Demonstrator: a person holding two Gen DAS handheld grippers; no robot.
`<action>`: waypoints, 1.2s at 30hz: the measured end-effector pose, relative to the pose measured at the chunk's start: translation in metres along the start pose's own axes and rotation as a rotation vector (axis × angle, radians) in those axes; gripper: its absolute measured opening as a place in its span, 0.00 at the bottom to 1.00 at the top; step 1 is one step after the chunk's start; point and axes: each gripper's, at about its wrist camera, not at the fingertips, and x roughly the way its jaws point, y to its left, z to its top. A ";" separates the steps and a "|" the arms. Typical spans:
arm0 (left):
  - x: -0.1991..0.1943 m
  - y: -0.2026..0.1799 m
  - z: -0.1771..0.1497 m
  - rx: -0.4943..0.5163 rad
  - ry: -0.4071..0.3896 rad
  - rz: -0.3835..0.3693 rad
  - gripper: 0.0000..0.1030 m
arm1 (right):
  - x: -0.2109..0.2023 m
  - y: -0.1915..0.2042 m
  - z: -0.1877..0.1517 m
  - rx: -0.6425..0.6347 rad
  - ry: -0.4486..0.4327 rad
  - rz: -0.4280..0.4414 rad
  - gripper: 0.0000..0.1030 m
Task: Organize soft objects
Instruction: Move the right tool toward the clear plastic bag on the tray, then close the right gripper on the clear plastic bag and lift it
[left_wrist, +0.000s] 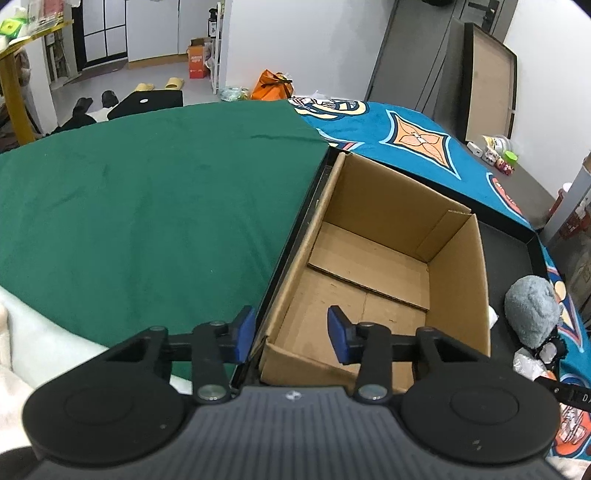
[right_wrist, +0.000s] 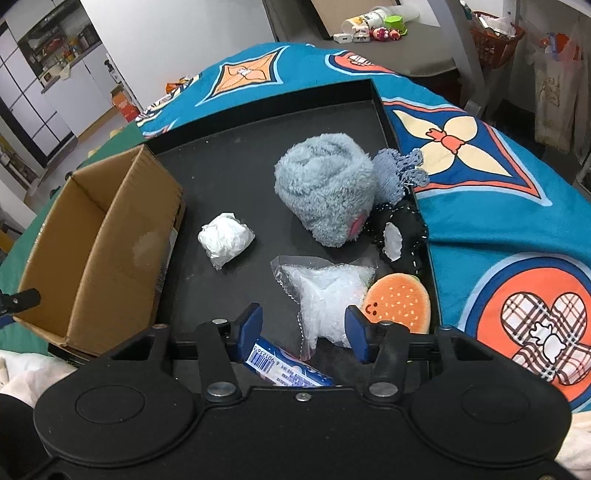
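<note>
**A:** ok so where's everything relative to the box (right_wrist: 99, 243)? Box looks empty inside, sitting at the left end of the black tray (right_wrist: 229, 162).

**B:** yep. All the soft stuff is on the tray right of the box: paper wad (right_wrist: 226, 239) nearest it, grey plush (right_wrist: 325, 192) further right, then the clear bag (right_wrist: 328, 299) and burger plush (right_wrist: 400, 304) closer to the camera. There's also a blue packet (right_wrist: 284, 369) low down near the rig.

**A:** grippers?

**B:** right gripper (right_wrist: 304, 326) has its jaws partly apart, nothing pinched; the clear bag sits just ahead between the pads (right_wrist: 251, 325). Left gripper (left_wrist: 291, 334) is also partly apart and empty, straddling the box's near-left wall.

**A:** what worries you?

**B:** my guess: the bag is slippery and crinkly, so a shallow pinch could slide off. The right pad is almost on the burger too, so it might grab both. And if the left one closes on the wall, it could drag or tip the box.
</note>
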 end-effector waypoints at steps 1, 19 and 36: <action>0.001 0.001 0.001 0.002 0.001 -0.001 0.40 | 0.002 0.001 0.000 -0.004 0.003 -0.006 0.46; 0.011 0.010 0.004 -0.024 -0.005 -0.007 0.14 | 0.008 0.002 0.005 -0.062 -0.026 -0.104 0.16; 0.007 0.011 -0.002 -0.023 -0.035 -0.022 0.12 | -0.034 0.035 0.023 -0.098 -0.165 -0.046 0.15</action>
